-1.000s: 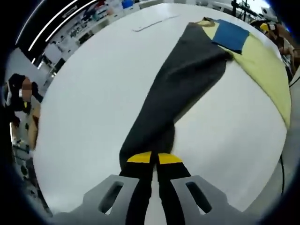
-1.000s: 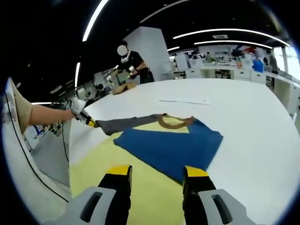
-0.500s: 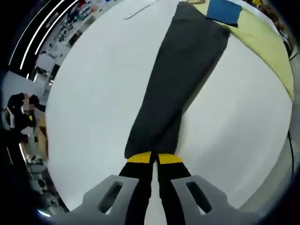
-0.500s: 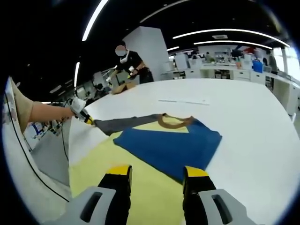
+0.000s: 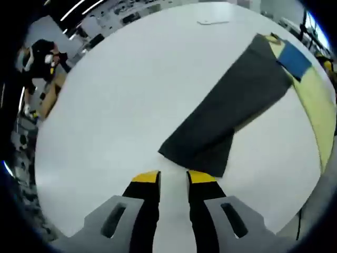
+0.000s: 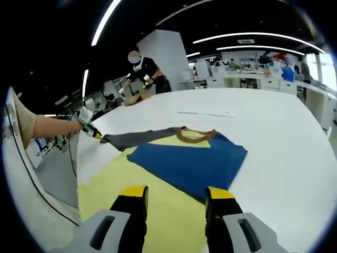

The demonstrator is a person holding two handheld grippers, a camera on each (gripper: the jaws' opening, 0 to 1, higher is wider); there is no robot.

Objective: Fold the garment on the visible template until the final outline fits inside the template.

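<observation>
A blue garment (image 6: pixel 189 163) with a brown collar (image 6: pixel 192 138) lies on the yellow template (image 6: pixel 116 184) on the white table (image 6: pixel 274 132). Its long dark grey sleeve (image 5: pixel 231 110) stretches off the template across the table, and the cuff end lies flat just beyond my left gripper (image 5: pixel 174 178). That gripper is open with nothing between its jaws. The blue body (image 5: pixel 294 59) and the template (image 5: pixel 316 100) sit at the far right of the left gripper view. My right gripper (image 6: pixel 176 194) hovers open above the template's near part. The left gripper (image 6: pixel 90 129) shows at the sleeve's end (image 6: pixel 139 138).
A person (image 6: pixel 145 68) stands at the table's far side beside a brown object (image 6: pixel 138 97). A thin white strip (image 6: pixel 205 113) lies on the table beyond the garment. The table's edge and a cable (image 6: pixel 71 158) run along the left. Desks and shelves stand in the background.
My left gripper has opened and let go of the sleeve's cuff, which now lies on the table ahead of the jaws. The left gripper view has swung. The right gripper has stayed still.
</observation>
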